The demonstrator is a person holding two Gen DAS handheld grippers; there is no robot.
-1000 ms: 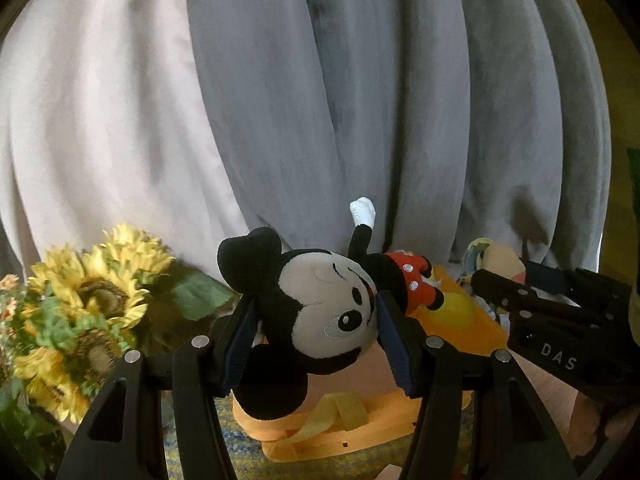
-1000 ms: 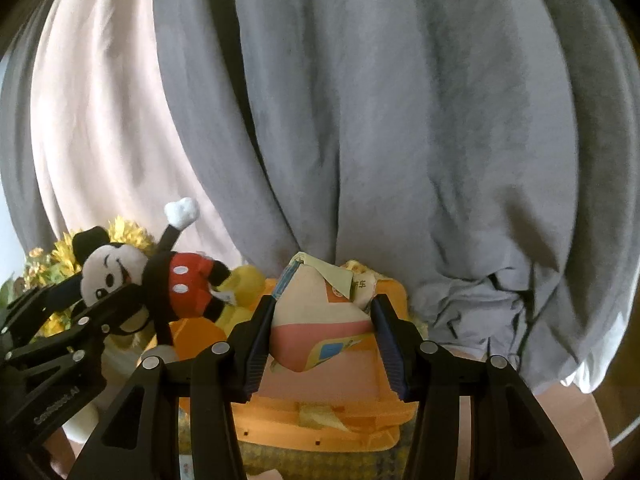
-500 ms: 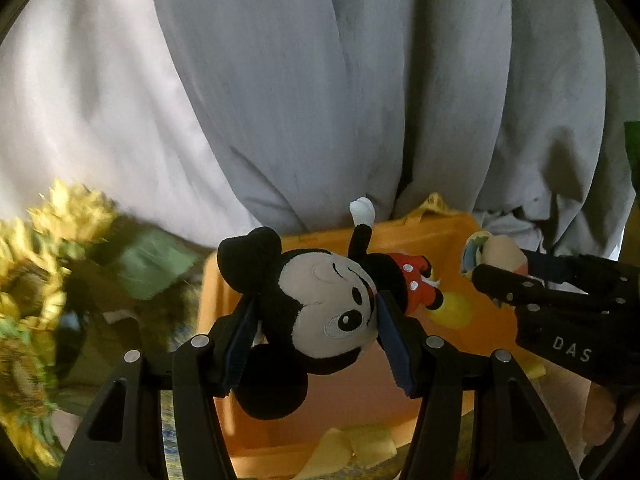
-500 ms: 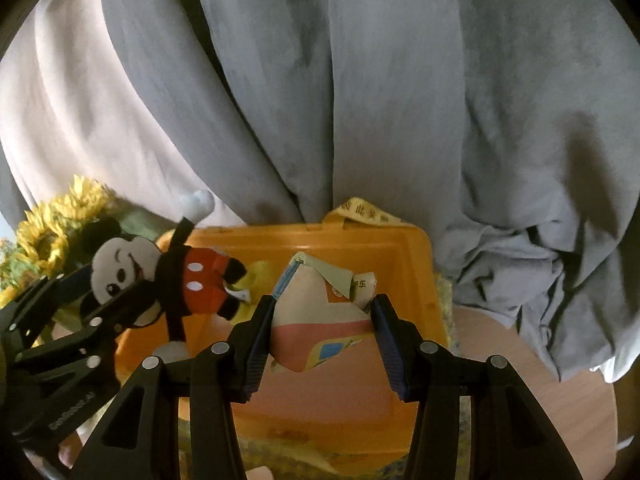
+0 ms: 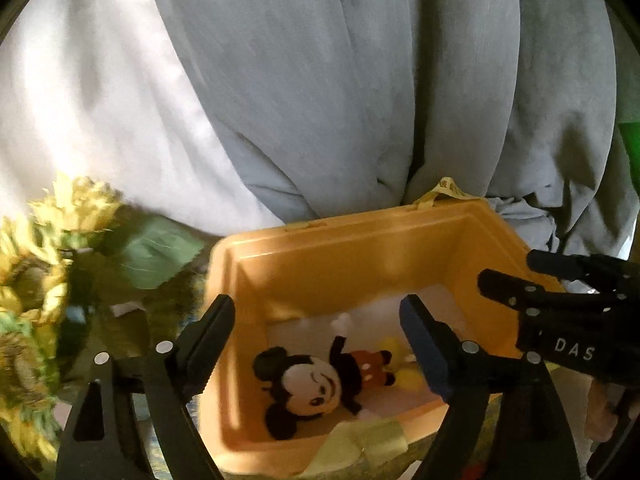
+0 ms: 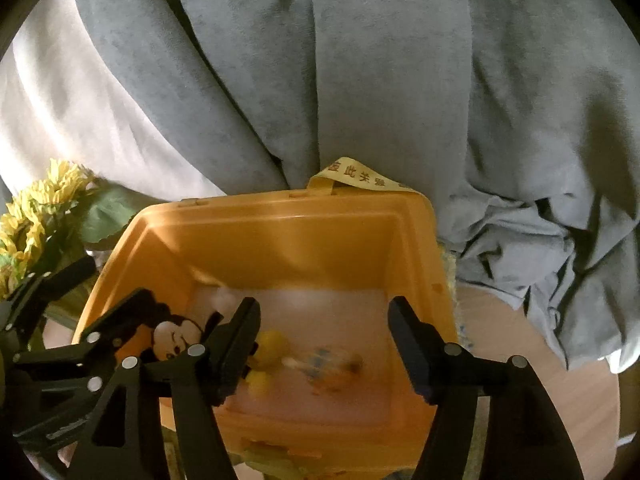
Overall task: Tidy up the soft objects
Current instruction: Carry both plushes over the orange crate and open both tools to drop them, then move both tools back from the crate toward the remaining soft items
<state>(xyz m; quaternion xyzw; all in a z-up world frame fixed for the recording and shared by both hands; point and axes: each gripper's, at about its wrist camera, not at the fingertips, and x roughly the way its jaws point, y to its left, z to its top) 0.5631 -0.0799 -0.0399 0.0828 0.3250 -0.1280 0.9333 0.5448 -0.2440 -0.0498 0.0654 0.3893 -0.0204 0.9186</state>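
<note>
A black, white and red mouse plush (image 5: 316, 384) lies on its back on the floor of an orange plastic bin (image 5: 360, 224). My left gripper (image 5: 316, 308) hangs above it, jaws opening, with nothing between them. In the right wrist view a small pink and yellow soft toy (image 6: 332, 364) shows blurred on the floor of the bin (image 6: 280, 204), next to the mouse plush (image 6: 176, 336). My right gripper (image 6: 324, 312) is over it, jaws opening and holding nothing. Each gripper's black frame shows at the side of the other's view.
Grey curtain folds (image 6: 360, 80) and a pale curtain (image 5: 100, 100) hang right behind the bin. Artificial sunflowers (image 5: 40, 280) stand to its left. A yellow printed strap (image 6: 360, 174) sticks up from the back rim. Wooden tabletop (image 6: 560, 360) shows to the right.
Both grippers came down over the bin and opened. The mouse plush left the left jaws and the small soft toy left the right jaws; both now lie in the bin.
</note>
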